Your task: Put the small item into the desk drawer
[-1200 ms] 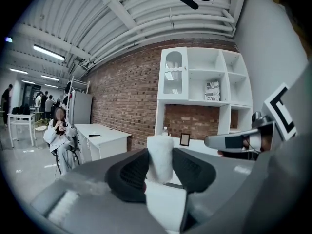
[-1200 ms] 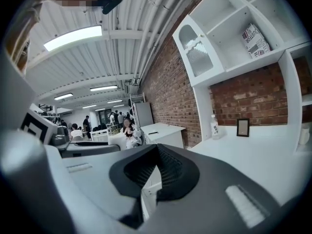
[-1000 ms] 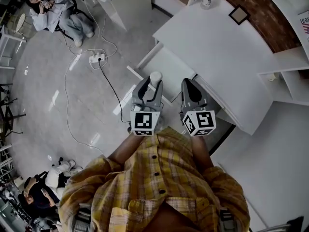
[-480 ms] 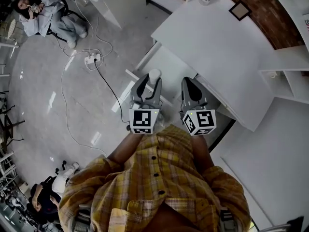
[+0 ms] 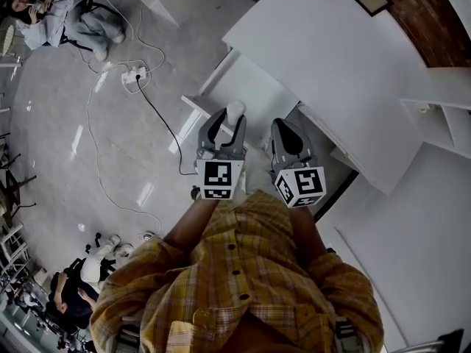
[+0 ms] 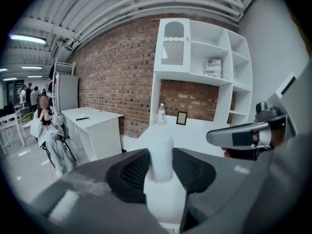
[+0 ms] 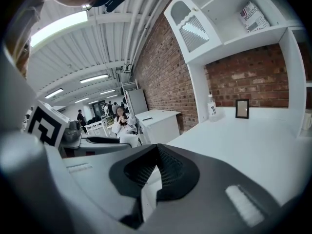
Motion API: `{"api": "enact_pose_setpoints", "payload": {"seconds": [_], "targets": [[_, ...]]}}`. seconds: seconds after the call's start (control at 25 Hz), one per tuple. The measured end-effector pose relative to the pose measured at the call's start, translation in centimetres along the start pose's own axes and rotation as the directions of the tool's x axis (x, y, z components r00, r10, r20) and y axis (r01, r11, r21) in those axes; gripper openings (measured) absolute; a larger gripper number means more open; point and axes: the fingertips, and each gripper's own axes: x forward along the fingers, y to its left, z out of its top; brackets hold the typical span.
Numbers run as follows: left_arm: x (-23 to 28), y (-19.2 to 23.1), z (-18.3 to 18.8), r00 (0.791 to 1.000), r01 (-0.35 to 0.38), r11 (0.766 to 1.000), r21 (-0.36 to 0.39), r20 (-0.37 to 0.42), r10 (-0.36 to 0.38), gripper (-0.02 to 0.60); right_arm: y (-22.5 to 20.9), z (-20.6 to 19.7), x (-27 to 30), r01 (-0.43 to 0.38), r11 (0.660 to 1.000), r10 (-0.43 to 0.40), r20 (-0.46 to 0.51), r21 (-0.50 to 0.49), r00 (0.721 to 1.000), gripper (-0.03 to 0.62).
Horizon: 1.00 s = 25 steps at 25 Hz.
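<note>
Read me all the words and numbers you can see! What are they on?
No words or numbers here can be read.
Box, high up on the right: printed words, too blurred to read.
Bottle: label too small to read.
Left marker cube and right marker cube: black-and-white square patterns only, no words.

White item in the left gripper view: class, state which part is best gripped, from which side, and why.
Likely its long sides, pads on opposite flanks, approached from its rear end, as the left gripper holds it. The white item is slim and round-tipped, so this leaves the tip jutting free ahead.
</note>
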Motion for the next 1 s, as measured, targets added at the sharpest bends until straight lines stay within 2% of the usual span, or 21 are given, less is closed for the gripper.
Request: {"api": "enact_pose_setpoints", "payload": {"seconds": [0.52,0.76,1.0], "targets": [[6.5,-1.5,-5.9,0.985,-0.001,1.0,0.029,-0.173,0.006,0.163,-4.5,-5.6,1.6,-0.025,0.997,0.031,-0.087,0.072,0.996,-0.002],[9.5,-1.8,-9.2,0.955,0.032,0.999,0.024,-0.295,-0.024,0.163,-6.7,-7.3,2.6,-0.008,0.997,0.017,-0.111,0.081,0.994,-0.002],[12.3,-2.1,-14.0,0.907,0.056,0.998,0.008,-0.418,-0.047,0.163,-7.8,-9.5,3.3,0.006,0.995,0.008,-0.133,0.1,0.991,-0.002]]}}
